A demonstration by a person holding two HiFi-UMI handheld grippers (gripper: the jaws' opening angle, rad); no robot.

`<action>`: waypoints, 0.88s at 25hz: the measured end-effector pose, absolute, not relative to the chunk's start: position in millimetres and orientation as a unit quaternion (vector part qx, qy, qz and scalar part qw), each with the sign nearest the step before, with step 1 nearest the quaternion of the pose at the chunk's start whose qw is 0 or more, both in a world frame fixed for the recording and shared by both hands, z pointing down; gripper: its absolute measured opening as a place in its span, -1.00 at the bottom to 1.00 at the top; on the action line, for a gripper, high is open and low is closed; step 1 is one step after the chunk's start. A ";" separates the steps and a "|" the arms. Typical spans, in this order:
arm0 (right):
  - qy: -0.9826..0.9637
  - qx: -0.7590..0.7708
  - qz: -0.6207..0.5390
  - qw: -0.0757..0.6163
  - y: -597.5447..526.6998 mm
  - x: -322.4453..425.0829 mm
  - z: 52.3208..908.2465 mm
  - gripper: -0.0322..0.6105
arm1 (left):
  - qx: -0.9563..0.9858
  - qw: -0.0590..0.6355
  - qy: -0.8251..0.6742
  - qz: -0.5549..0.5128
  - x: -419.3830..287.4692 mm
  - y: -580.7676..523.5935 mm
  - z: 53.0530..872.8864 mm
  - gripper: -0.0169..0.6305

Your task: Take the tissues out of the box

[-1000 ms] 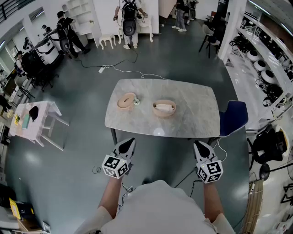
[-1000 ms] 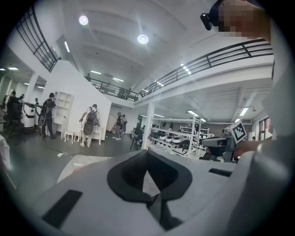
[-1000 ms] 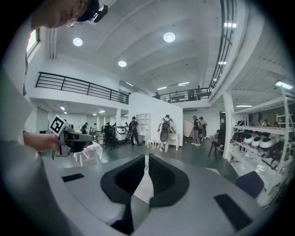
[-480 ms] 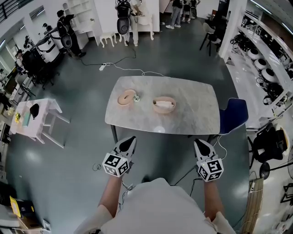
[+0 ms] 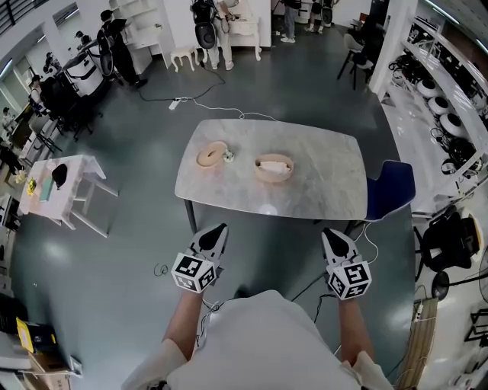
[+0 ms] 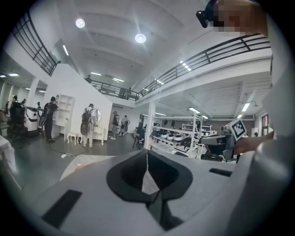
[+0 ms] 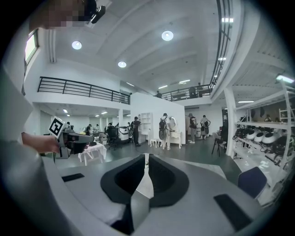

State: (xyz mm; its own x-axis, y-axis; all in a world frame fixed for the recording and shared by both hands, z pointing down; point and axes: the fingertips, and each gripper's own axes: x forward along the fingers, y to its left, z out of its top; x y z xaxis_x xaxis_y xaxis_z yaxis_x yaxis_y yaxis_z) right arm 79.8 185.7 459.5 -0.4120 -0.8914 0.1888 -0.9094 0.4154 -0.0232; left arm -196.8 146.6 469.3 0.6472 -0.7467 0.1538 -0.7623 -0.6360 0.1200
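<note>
On the marble table [image 5: 305, 194] stands an oval wooden tissue box [image 5: 274, 167] with white tissue showing in its top. To its left lies a second oval wooden piece [image 5: 211, 155] with a small object [image 5: 227, 155] beside it. My left gripper [image 5: 219, 228] and right gripper [image 5: 329, 233] hover side by side over the floor, short of the table's near edge, well apart from the box. In the left gripper view the left gripper [image 6: 147, 154] has its jaws pressed together, with nothing in them. The right gripper [image 7: 146, 159] looks the same in its own view.
A blue chair [image 5: 390, 190] stands at the table's right end. A small white table [image 5: 69, 190] stands on the left. Cables [image 5: 200, 103] run over the grey floor beyond the table. Shelves of equipment [image 5: 446, 114] line the right side, and people [image 5: 210, 23] stand at the back.
The table sits slightly higher in the head view than a second ago. Both grippers hold the same places. People at the back have shifted.
</note>
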 end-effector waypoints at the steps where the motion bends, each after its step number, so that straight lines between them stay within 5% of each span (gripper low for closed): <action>1: -0.839 0.536 0.062 0.073 186.2 81.2 461.1 -0.75 | 0.902 0.089 -0.421 0.045 -195.9 147.8 470.7 -0.90; 4: -0.840 0.533 0.069 0.074 185.3 86.2 468.1 -0.75 | 0.899 0.089 -0.427 0.045 -192.1 148.4 472.6 -0.73; 22: -0.851 0.510 0.090 0.085 177.5 118.5 505.0 -0.75 | 0.887 0.101 -0.447 0.052 -159.4 160.2 495.9 -0.71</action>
